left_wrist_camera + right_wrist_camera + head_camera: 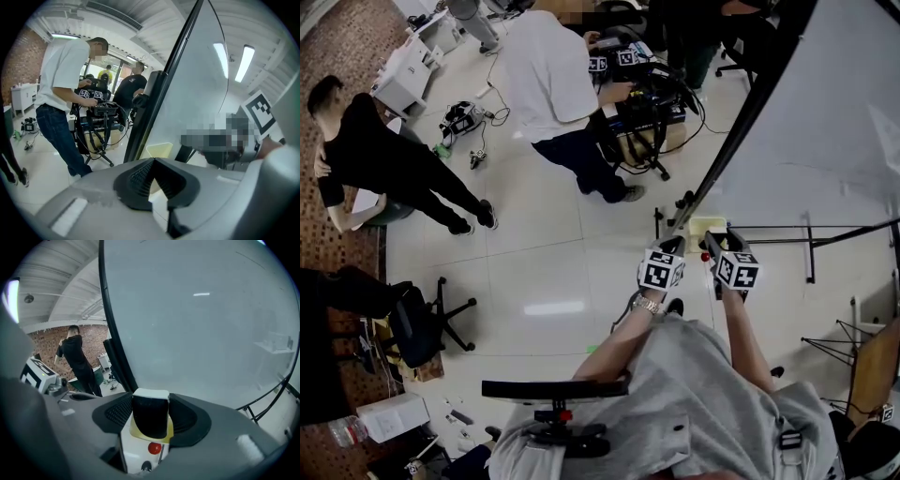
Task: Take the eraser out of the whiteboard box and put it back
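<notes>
The eraser [150, 416], black with a white top, stands upright between the jaws of my right gripper [150, 405], which is shut on it. It hangs just above the pale yellow box [169, 430] fixed at the whiteboard's [201, 324] lower edge. In the head view the right gripper [713, 244] is right next to that box [706, 226]. My left gripper [674, 247] is held beside it, to the left. In the left gripper view its jaws [153, 161] meet at the tips with nothing in them, and the box [159, 150] shows beyond.
The whiteboard [825, 103] stands on a black metal frame [811, 246] to the right. A person in a white shirt [548, 75] works at an equipment cart [642, 108] further back. Another person in black [384, 164] is at the left, near an office chair [417, 323].
</notes>
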`<state>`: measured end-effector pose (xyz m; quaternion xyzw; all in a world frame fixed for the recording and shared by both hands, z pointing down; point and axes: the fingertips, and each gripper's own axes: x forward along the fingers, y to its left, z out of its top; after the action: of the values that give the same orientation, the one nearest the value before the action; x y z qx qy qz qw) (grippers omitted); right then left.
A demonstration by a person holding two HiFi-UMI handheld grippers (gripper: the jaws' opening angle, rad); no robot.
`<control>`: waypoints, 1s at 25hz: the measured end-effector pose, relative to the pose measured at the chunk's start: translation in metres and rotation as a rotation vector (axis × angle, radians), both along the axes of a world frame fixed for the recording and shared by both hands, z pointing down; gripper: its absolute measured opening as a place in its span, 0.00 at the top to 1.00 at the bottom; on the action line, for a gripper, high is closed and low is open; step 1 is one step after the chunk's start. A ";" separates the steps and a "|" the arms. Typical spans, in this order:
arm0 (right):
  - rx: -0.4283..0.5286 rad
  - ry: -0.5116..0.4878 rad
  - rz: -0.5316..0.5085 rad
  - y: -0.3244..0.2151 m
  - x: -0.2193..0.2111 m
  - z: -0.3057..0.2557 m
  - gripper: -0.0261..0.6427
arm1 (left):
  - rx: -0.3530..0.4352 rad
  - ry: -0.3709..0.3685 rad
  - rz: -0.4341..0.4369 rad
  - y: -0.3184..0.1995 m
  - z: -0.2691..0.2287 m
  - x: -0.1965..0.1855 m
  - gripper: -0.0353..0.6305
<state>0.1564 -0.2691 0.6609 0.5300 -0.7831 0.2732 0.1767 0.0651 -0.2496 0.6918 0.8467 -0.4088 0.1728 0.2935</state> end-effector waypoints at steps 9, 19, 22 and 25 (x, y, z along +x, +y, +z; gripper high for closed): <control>-0.214 0.052 -0.014 0.022 -0.009 0.078 0.58 | -0.017 0.007 0.003 0.008 0.004 -0.011 0.94; -0.164 0.068 0.053 0.037 -0.005 0.059 0.58 | -0.065 0.017 0.032 0.045 0.019 -0.008 0.94; -0.111 0.082 0.079 0.048 -0.002 0.048 0.96 | -0.066 0.008 0.042 0.057 0.022 0.001 0.94; -0.113 0.018 0.021 0.069 -0.011 0.049 0.96 | -0.057 -0.010 0.034 0.071 0.022 0.010 0.94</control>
<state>0.1455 -0.2002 0.7096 0.5299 -0.7591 0.3139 0.2107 0.0756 -0.1784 0.7136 0.8440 -0.3905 0.1935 0.3127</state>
